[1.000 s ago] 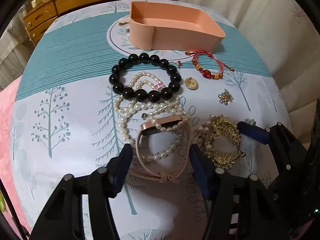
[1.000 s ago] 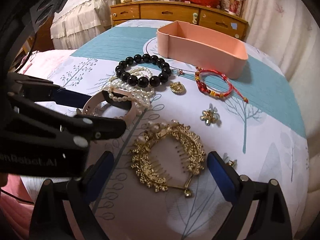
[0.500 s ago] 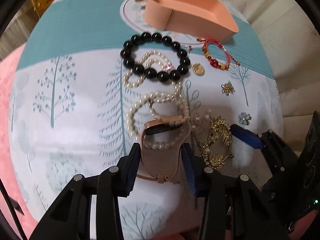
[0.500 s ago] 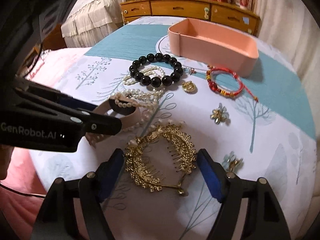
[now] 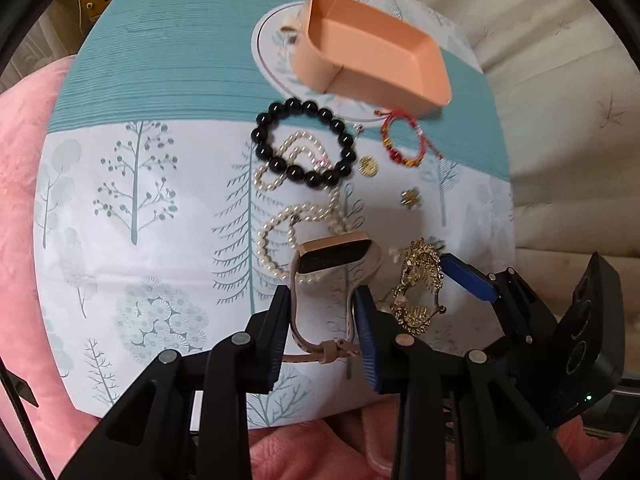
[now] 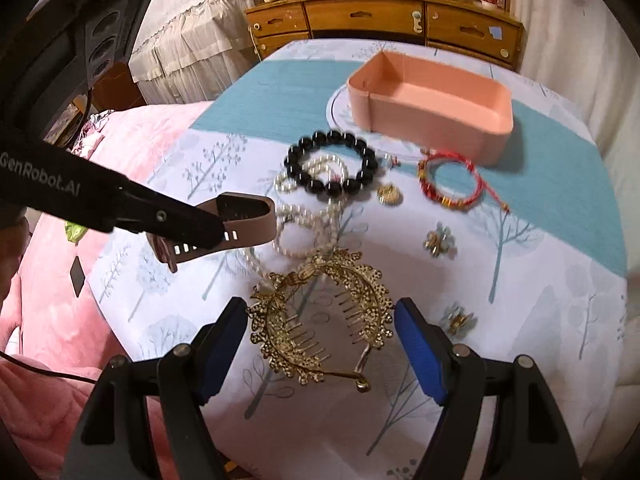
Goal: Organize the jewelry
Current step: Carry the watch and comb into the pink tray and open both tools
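Observation:
My left gripper (image 5: 322, 320) is shut on a pink-strapped watch (image 5: 338, 258) and holds it lifted above the cloth; the watch (image 6: 244, 224) also shows in the right wrist view. My right gripper (image 6: 320, 344) is shut on a gold hair comb (image 6: 320, 320), its pads touching both sides; the comb (image 5: 416, 292) also shows in the left wrist view. A pink tray (image 5: 400, 76) stands at the far side and is empty. On the cloth lie a black bead bracelet (image 5: 304, 144), pearl strands (image 5: 280, 232), a red cord bracelet (image 5: 402, 140) and small gold brooches (image 5: 411, 198).
The table (image 5: 140, 200) has a white and teal tree-print cloth. A pink blanket (image 6: 132, 148) lies to the left and below. A wooden dresser (image 6: 380, 24) stands behind the table. A small flower earring (image 6: 458, 320) lies right of the comb.
My left gripper has closed on the watch and lifted it off the pearl strands. My right gripper has narrowed onto the gold comb. Both views have risen.

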`<state>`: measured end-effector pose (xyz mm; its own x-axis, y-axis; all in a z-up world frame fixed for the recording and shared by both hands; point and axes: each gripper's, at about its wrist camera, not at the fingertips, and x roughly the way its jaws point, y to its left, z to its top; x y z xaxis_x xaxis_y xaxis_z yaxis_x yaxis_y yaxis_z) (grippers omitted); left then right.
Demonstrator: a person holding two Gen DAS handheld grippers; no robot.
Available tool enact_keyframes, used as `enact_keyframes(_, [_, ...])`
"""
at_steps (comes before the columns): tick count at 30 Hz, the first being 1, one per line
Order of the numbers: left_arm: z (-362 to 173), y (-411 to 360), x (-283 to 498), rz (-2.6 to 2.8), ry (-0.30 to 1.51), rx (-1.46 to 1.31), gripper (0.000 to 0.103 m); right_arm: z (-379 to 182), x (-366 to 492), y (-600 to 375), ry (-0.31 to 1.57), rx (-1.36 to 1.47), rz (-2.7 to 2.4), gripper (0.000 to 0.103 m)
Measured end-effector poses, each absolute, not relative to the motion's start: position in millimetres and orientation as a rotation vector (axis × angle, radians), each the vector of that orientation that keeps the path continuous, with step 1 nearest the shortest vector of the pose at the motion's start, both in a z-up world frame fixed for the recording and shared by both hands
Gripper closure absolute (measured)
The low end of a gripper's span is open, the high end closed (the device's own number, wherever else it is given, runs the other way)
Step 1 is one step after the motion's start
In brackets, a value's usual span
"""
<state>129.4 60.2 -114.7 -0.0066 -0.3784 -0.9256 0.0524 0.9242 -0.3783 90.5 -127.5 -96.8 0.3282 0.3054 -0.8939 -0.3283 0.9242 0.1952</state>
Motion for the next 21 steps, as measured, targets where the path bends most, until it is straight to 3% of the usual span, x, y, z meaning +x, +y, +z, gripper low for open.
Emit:
enact_keyframes(11, [-56, 55, 200, -0.366, 1.412, -0.201, 0.071, -49, 157, -141, 1.023, -0.046, 0.372, 0.027])
enact_keyframes(21, [-47, 32, 265, -0.388, 1.177, -0.202, 0.071, -38, 227, -173, 0.889, 0.056, 0.226, 0.027])
